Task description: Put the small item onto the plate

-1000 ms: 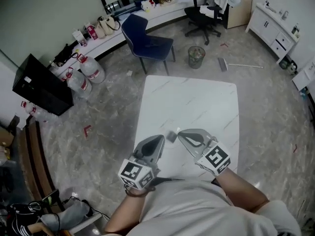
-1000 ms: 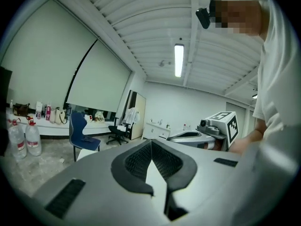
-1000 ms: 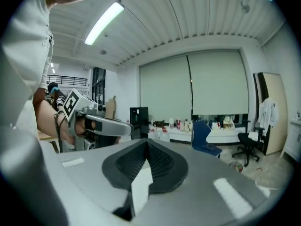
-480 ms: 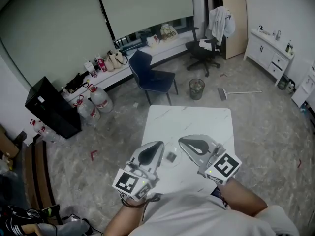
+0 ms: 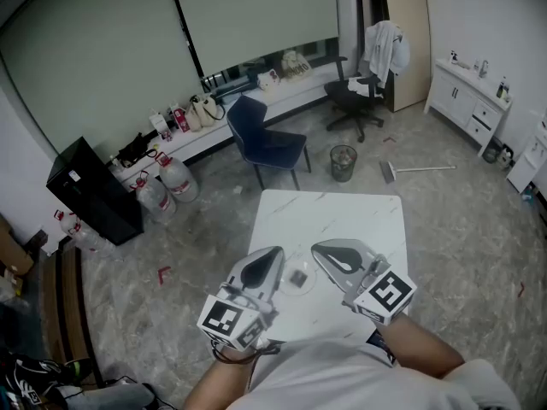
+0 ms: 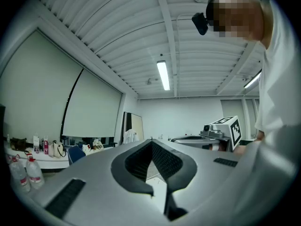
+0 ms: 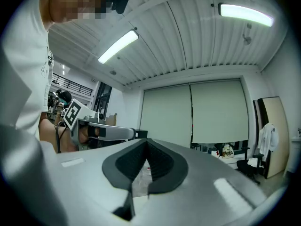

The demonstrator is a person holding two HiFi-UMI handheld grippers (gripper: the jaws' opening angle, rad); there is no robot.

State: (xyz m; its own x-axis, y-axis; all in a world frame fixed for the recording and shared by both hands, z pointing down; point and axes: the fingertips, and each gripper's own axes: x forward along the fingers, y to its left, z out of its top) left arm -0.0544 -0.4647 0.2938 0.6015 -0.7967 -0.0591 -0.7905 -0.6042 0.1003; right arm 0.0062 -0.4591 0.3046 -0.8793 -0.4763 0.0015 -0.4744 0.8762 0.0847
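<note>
Broadly, the grey marbled floor fills most of the head view, and pale roller blinds close off the far wall. Nearer stands the white bench, its top streaked with thin grey veins and mostly bare. Off to the left a black cabinet sits on the floor, with 2 water jugs standing just beside it. Beyond the bench's far edge are a blue chair and a black office chair, with a white garment hanging behind the office chair. A small mesh bin stands on the floor between the 2 chairs. A white cupboard lines the right wall. At the bottom edge the person's white shirt shows. The left tongs and the right tongs are held level above the near end of the bench, side by side, tips angled toward each other but apart. Both are clenched: in each gripper view the dark ribbed pads meet at the tip and nothing sits between them. Between the 2 tips, down on the bench, a faint round outline reads as a clear plate. The small item, a dark greyish square, lies inside that outline, touched by neither tongs.
</note>
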